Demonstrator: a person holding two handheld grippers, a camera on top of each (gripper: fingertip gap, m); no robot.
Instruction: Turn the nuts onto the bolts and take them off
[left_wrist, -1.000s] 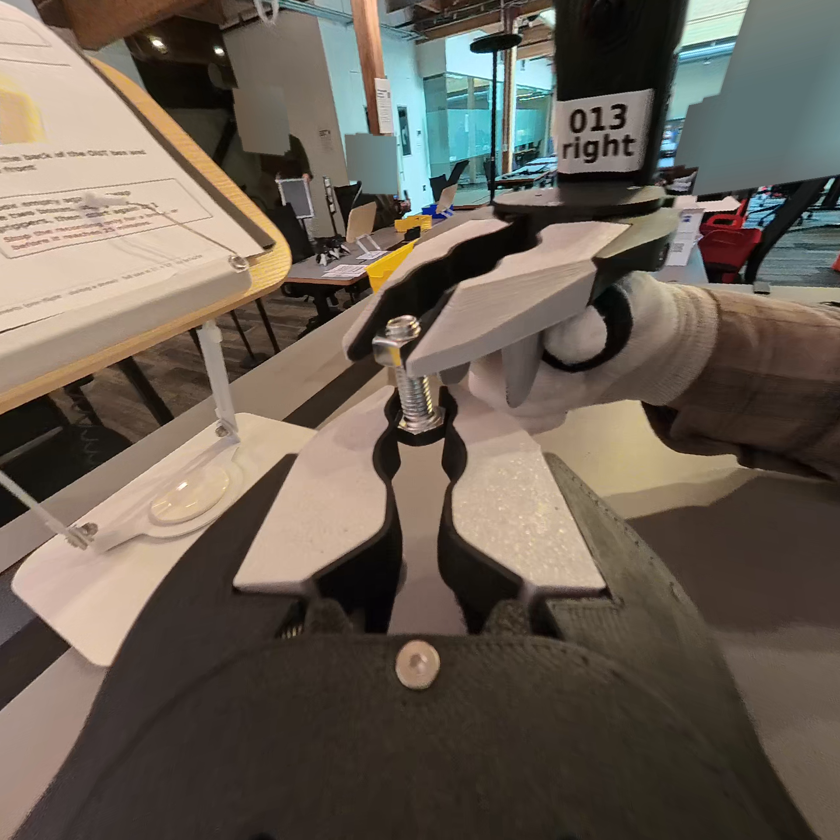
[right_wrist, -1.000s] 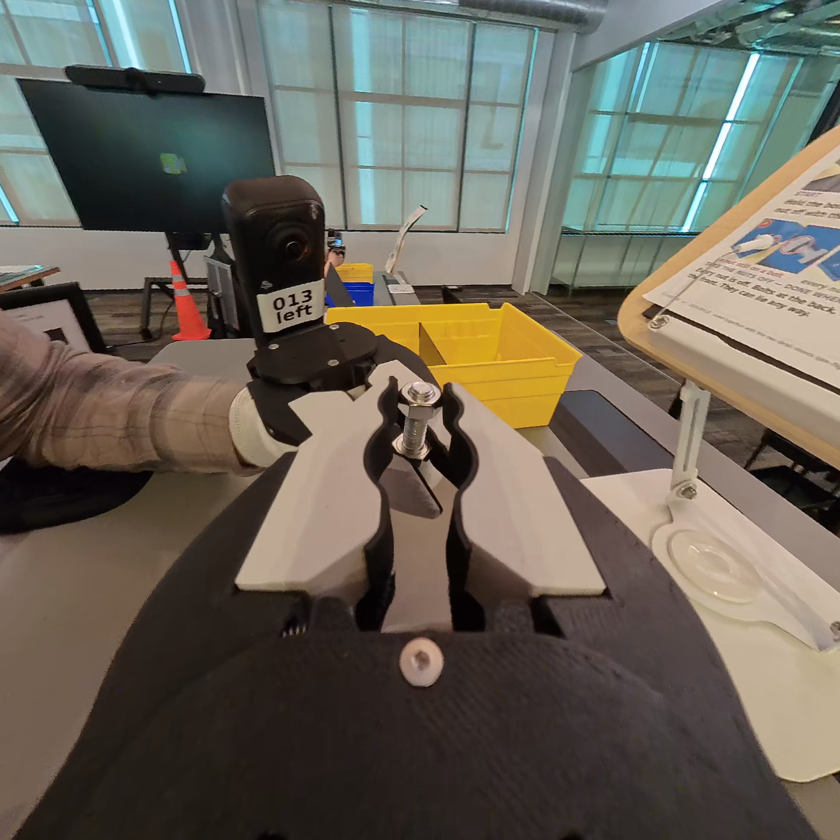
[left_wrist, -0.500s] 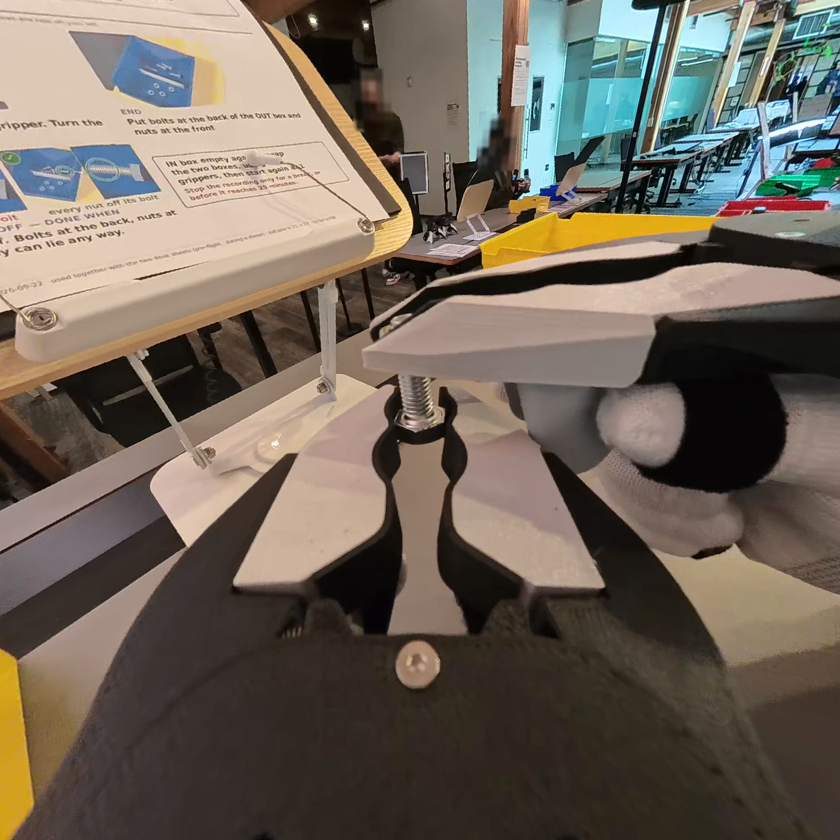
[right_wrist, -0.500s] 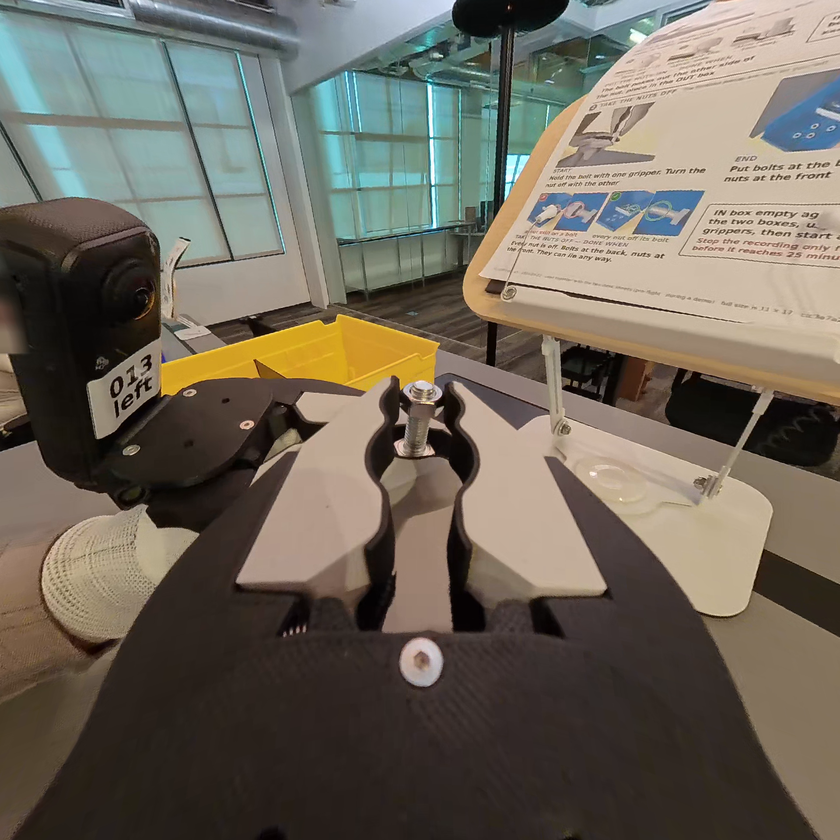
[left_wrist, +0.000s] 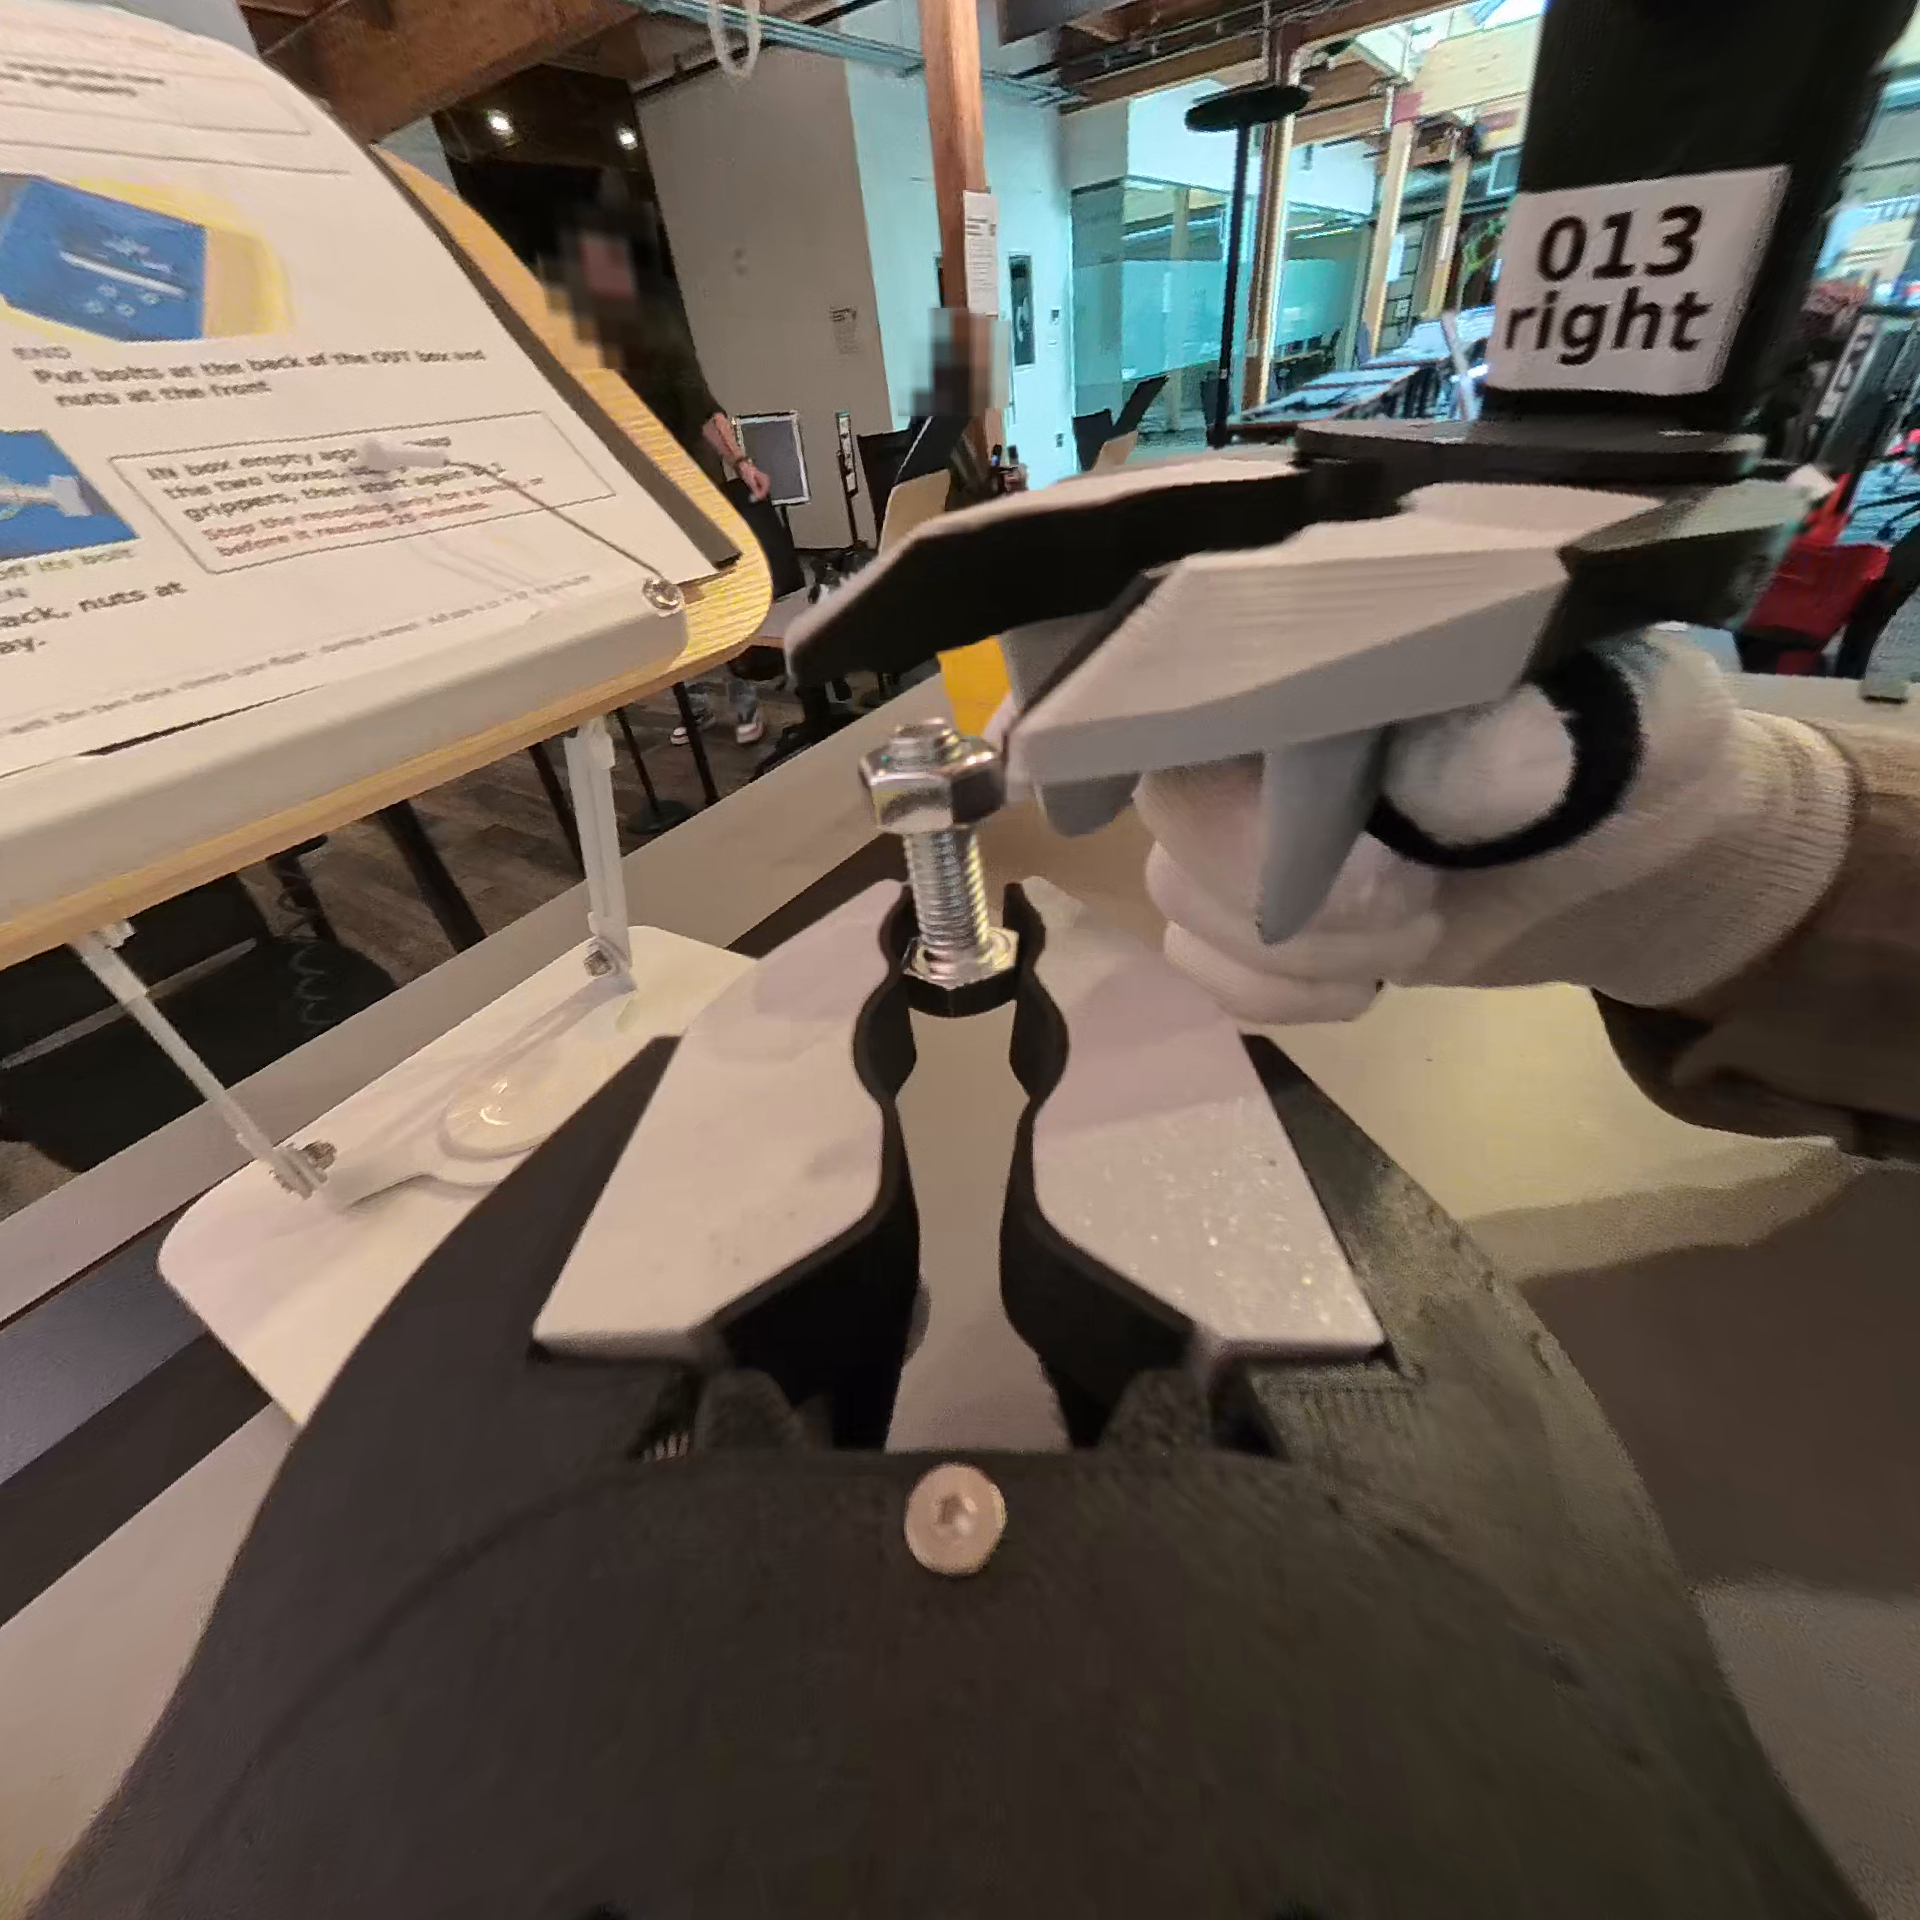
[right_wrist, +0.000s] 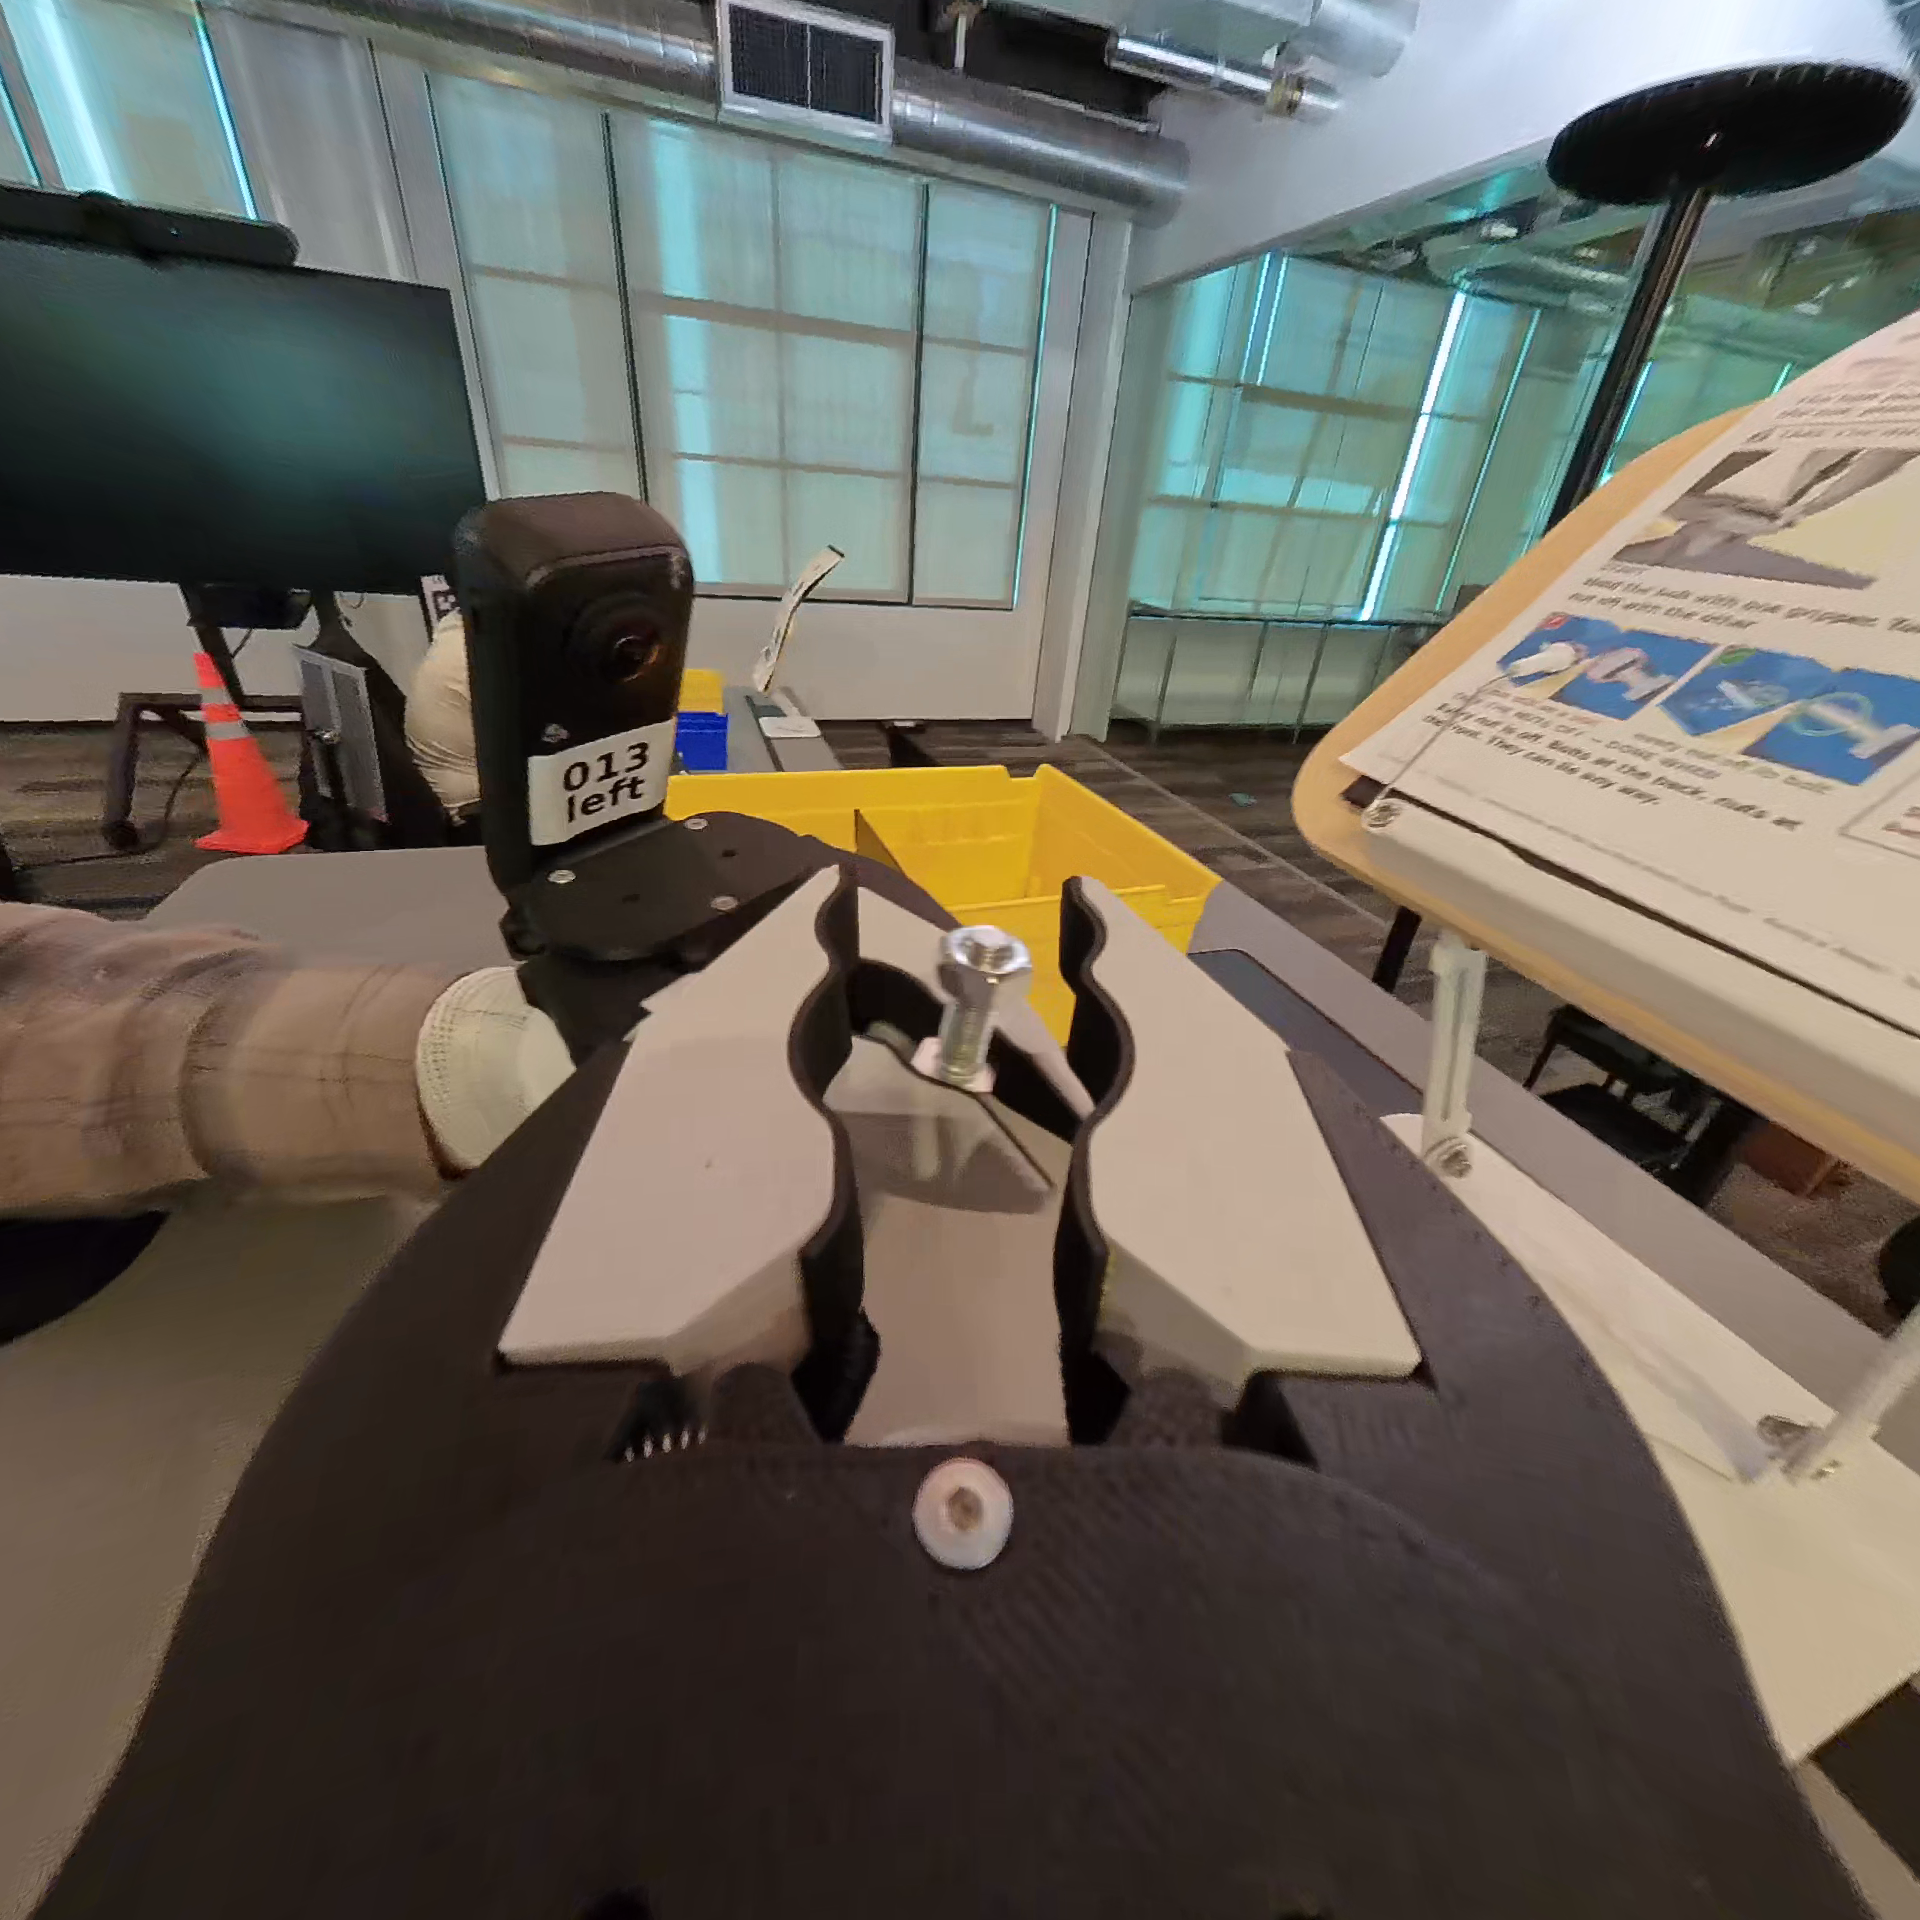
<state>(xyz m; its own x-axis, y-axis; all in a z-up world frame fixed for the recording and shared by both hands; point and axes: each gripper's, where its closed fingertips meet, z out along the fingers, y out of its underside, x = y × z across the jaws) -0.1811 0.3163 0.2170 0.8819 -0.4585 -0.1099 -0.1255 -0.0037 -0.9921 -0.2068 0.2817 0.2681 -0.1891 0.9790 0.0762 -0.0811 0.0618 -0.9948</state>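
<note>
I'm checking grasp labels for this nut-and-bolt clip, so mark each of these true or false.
1. The left gripper is shut on the lower end of the bolt. True.
2. The right gripper is clamped on the nut. False: its jaws stand apart, one on either side of the nut.
3. The nut sits near the top end of the bolt. True.
4. The bin behind the grippers is red. False: the bin is yellow.
5. The hand holding the right gripper wears a white glove. True.
</note>
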